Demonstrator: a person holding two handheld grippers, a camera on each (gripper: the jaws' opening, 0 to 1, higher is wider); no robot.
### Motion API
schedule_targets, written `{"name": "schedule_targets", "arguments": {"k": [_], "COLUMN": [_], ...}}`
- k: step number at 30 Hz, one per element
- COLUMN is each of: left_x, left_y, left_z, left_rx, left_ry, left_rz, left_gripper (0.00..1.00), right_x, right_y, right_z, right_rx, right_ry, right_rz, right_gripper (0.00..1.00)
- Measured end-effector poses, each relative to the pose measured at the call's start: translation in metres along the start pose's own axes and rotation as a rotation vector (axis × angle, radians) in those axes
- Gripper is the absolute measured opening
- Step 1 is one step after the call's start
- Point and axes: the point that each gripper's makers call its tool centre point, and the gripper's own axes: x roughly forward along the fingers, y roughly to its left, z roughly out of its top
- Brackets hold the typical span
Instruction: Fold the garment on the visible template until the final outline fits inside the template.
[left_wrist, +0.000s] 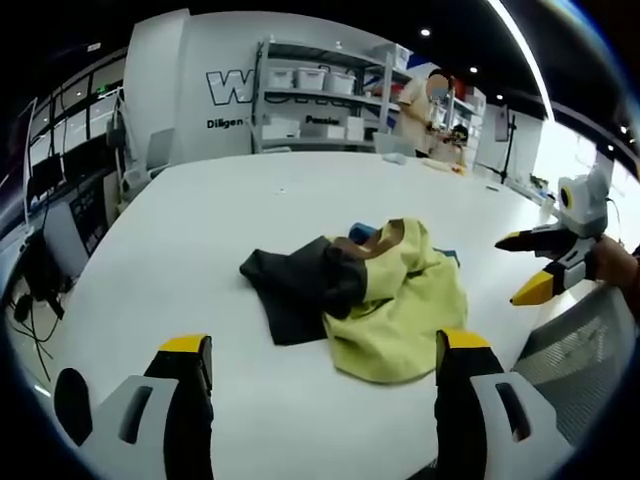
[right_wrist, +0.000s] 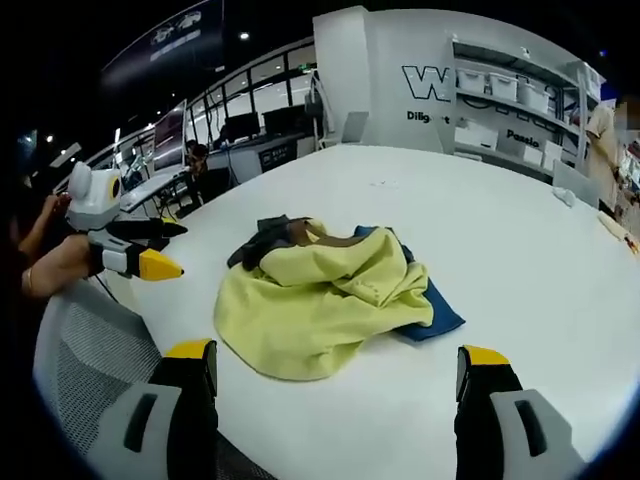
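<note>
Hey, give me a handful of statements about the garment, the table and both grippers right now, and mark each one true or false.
1. The garment lies crumpled on the white table. True.
2. The left gripper is clamped on the garment. False: its jaws stand open, short of the cloth.
3. The garment is mostly yellow-green with a dark part. True.
4. The right gripper holds a fold of cloth. False: it is open and apart from the cloth.
5. A blue template peeks out from under the garment. True.
</note>
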Motion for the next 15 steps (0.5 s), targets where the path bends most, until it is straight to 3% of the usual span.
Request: {"name": "schedule_targets", "arguments": {"k": [10,15], "left_x": [-0.001,-0.003], "left_y": [0.001,0.007], "left_z": [0.003,0.012], "left_rx": [-0.028,-0.111], "left_ry": [-0.012,-0.034], "left_rz": [-0.014,-0.039], "left_gripper": [0.87,0.87], "right_x": [-0.004,-0.008], "right_y": [-0.009,-0.022], "right_z": [0.011,0.022], "right_rx": [0.023,0.025], "right_ry": [-0.029,-0.048], "right_rz": [-0.009,-0.029], "right_gripper": [0.99,0.99]}}
